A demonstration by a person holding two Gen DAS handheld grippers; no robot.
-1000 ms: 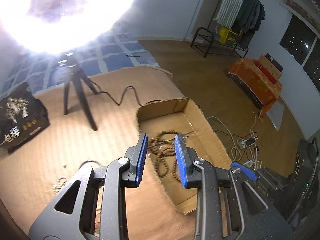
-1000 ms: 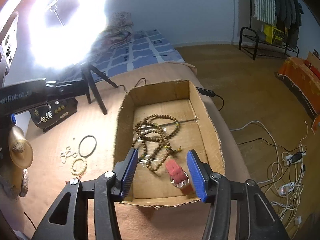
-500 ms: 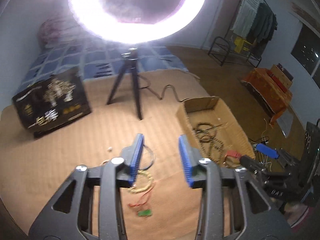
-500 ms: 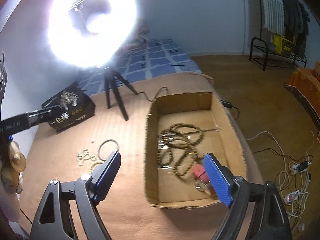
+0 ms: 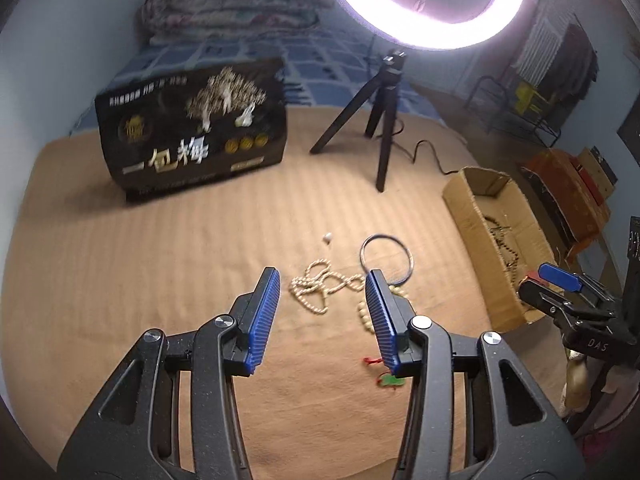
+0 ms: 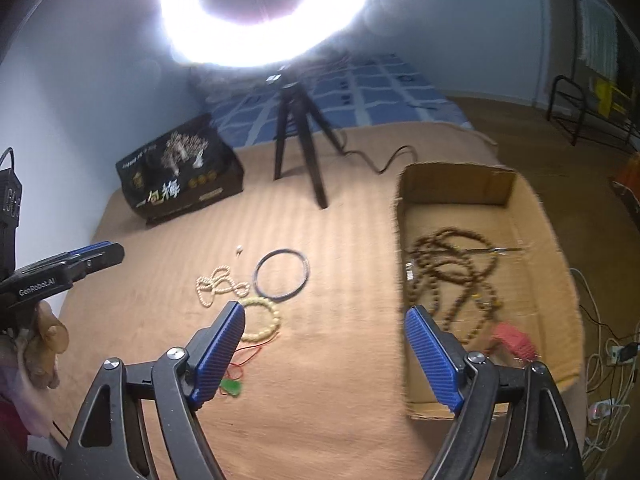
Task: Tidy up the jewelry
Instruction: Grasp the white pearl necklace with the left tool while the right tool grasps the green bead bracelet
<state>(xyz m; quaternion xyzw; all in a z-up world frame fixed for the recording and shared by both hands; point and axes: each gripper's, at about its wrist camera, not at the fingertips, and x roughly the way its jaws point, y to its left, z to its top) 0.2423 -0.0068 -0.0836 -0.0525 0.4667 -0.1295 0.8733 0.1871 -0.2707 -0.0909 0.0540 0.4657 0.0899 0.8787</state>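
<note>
A cardboard box (image 6: pixel 558 264) on the tan mat holds brown bead strings (image 6: pixel 452 256) and a red watch (image 6: pixel 514 338); it also shows in the left wrist view (image 5: pixel 468 216). On the mat lie a white bead necklace (image 5: pixel 316 288), a dark bangle (image 5: pixel 386 258), a cream bead bracelet (image 6: pixel 262 320) and a green pendant on red cord (image 6: pixel 232 388). My left gripper (image 5: pixel 322 312) is open and empty, just short of the necklace. My right gripper (image 6: pixel 324 354) is wide open and empty above the mat, left of the box.
A ring light on a black tripod (image 5: pixel 382 128) stands at the back with its cable (image 6: pixel 384 160) trailing on the mat. A black printed box (image 5: pixel 192 132) stands back left. A small white bead (image 5: pixel 328 237) lies alone. Cables lie on the floor to the right (image 6: pixel 612 352).
My left gripper has swung left from over the box to the loose jewelry on the mat. My right gripper has opened wider and drawn left off the box, leaving the red watch inside.
</note>
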